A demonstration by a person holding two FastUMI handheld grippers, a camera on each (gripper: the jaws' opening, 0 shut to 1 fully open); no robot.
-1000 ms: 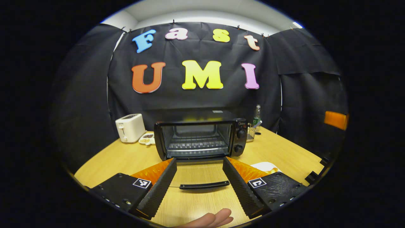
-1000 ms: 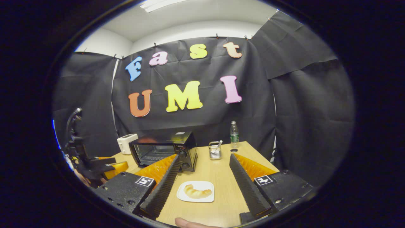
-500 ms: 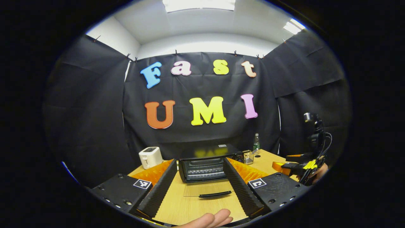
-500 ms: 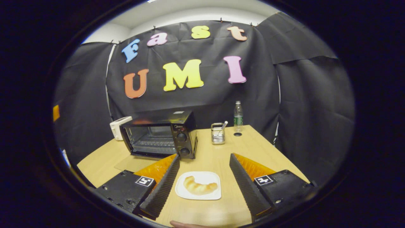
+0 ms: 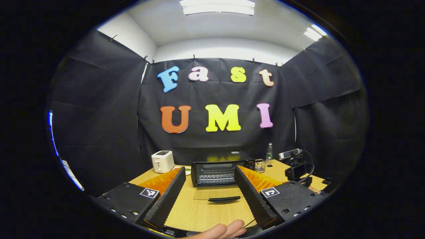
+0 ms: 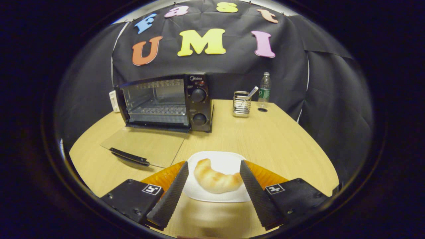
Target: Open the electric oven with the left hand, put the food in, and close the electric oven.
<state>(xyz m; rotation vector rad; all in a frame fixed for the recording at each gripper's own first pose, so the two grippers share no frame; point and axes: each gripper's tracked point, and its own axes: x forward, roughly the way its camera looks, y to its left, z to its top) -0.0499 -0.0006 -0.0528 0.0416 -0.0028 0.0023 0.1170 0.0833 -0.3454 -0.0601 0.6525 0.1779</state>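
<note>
Straddling the soft, crushable-looking croissant (image 6: 215, 177) with jaws wide and empty, the right gripper (image 6: 214, 189) likely wants a gentle mid-body pinch; the left gripper (image 5: 209, 196), also open and empty, hangs near the oven (image 6: 166, 101).

We are in a staged recording booth, not a real kitchen: black cloth (image 5: 99, 116) walls clipped up under a white ceiling with strip lights (image 5: 217, 6). Kitchen props stand on a wooden table (image 6: 265, 139) — an electric oven (image 6: 166, 101) at 11 o'clock, a toaster (image 5: 162, 161), a water bottle (image 6: 264, 88) at 1 o'clock
</note>
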